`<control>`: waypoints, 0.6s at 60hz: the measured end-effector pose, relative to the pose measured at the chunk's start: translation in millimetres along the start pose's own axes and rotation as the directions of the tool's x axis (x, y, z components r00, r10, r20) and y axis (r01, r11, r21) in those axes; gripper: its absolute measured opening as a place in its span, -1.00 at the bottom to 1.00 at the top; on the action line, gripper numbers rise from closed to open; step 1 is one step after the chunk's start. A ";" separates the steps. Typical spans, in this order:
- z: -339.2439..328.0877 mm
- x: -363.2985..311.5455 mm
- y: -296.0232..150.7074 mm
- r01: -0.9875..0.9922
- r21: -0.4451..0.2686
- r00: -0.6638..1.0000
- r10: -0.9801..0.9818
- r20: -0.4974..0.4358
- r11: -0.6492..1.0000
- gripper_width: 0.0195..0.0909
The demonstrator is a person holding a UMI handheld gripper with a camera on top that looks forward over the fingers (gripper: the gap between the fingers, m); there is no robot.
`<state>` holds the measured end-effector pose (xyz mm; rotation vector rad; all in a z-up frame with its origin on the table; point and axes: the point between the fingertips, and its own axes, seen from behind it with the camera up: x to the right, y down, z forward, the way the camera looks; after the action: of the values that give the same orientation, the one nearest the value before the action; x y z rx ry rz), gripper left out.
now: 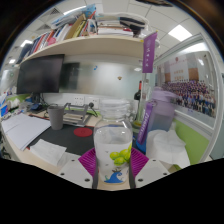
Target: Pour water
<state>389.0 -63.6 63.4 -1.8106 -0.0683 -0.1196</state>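
Your fingers (112, 172) are clamped on a clear jar (113, 152) w/ green & blue print, pads pressing both sides. It's upright, held above the cluttered surface (40, 140). Red lid (83, 131) lies just beyond, to the left.

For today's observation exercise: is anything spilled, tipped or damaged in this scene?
Nothing stands out. The clear bottle is upright between the tool fingers, with no water spilled on the desk that I can see.

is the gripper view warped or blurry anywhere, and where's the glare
Gripper view: strong fisheye bend, the bookshelf and walls curving round the centre; ceiling lights glare white; a purple object right of the bottle is smeared; the clear bottle between the gripper fingers is fairly sharp.
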 end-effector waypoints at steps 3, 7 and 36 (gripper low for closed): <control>0.5 -5.3 1.0 0.032 -0.022 0.999 -0.032 0.016 0.999 -0.38; -1.7 -10.8 -2.0 0.073 -0.063 0.997 -0.072 0.024 0.995 -0.38; 96.3 -58.0 -149.9 0.680 -0.197 0.715 -0.698 -0.032 0.706 -0.38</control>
<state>319.2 67.0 178.2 -1.8614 -0.6936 -0.7828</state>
